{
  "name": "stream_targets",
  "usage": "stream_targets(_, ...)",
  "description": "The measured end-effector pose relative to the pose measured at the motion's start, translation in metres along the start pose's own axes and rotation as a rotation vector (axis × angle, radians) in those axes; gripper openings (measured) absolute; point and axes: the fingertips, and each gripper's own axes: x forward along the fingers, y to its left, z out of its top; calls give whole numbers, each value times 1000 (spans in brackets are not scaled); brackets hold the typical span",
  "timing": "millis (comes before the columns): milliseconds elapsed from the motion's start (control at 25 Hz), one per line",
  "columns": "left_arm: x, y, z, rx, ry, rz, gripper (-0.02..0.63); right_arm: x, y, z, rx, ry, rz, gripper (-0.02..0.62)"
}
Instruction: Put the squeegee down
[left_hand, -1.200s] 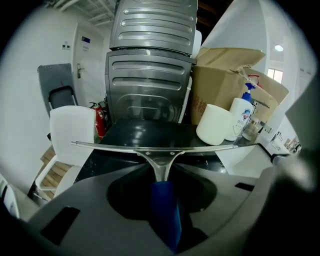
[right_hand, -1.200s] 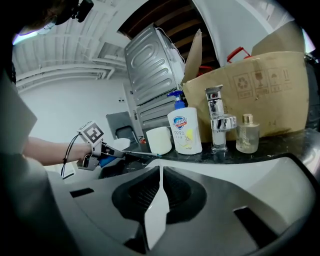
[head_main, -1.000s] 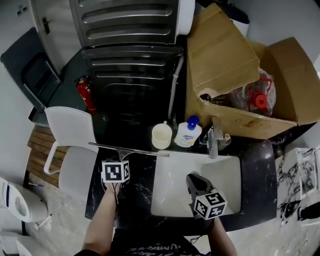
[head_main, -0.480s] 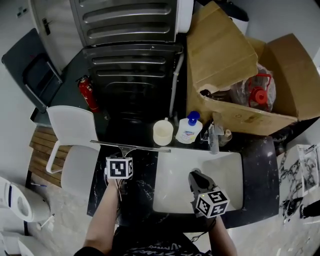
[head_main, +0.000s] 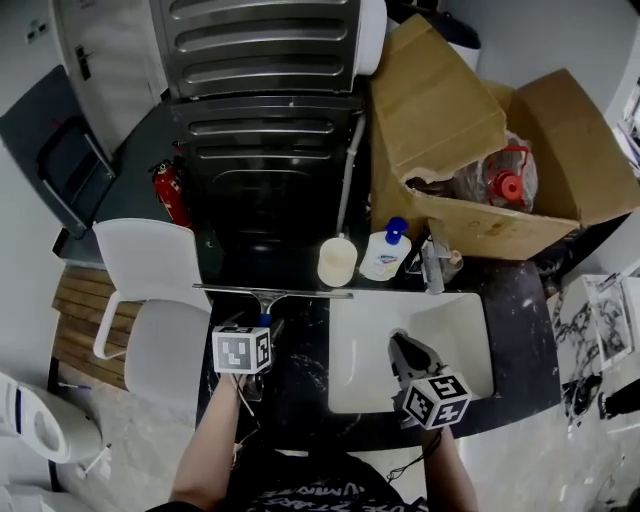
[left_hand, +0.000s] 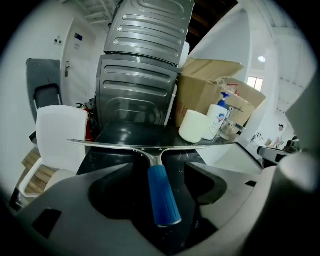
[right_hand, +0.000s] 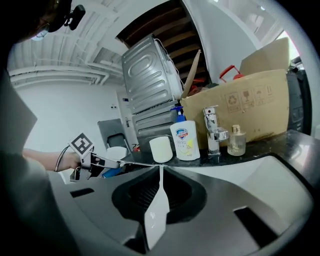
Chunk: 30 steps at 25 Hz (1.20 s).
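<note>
The squeegee (head_main: 270, 293) lies on the dark counter left of the sink, its metal blade across the far side and its blue handle (left_hand: 161, 192) pointing back at me. My left gripper (head_main: 262, 326) sits just behind it, and its jaws are opening. In the left gripper view the handle lies between the wide-apart fingers (left_hand: 107, 182) without touching either one. My right gripper (head_main: 402, 346) hovers over the white sink (head_main: 350, 385). In the right gripper view its jaws (right_hand: 161, 172) stand together with nothing in them.
Along the back of the counter stand a cream cup (head_main: 338, 262), a soap bottle (head_main: 386, 252), the faucet (head_main: 432, 266) and a small glass bottle (right_hand: 236, 141). An open cardboard box (head_main: 450, 120) is behind them. A washing machine (head_main: 265, 150), a fire extinguisher (head_main: 172, 195) and a white chair (head_main: 150, 270) stand to the left.
The left jaws have spread apart and let go of the squeegee handle, which now rests on the counter. Both grippers have drawn back slightly toward me.
</note>
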Motion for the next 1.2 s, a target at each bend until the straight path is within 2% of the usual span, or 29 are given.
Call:
stream_targets(320, -66, 7, 18, 47, -125, -208, 318, -18, 51, 21, 16, -90, -105, 54)
stream_targets(640, -115, 23, 9, 107, -161, -334, 310, -49, 111, 2, 43, -138, -222, 54)
stream_targets(720, -127, 24, 0, 144, -163, -364, 281, -59, 127, -8, 46, -133, -241, 54)
stream_targets(800, -140, 28, -9, 172, -173, -376, 224, -67, 143, -19, 54, -136, -265, 54)
stream_targets(1000, -176, 33, -26, 190, -191, -433, 139, -82, 189, -40, 57, -141, -304, 54)
stream_targets(1120, -195, 42, -43, 201, -193, -448, 46, -97, 217, -54, 38, -135, -322, 54)
stream_targets(1200, -205, 49, -56, 204, -179, -457, 32, -107, 233, -62, 33, -135, -336, 54)
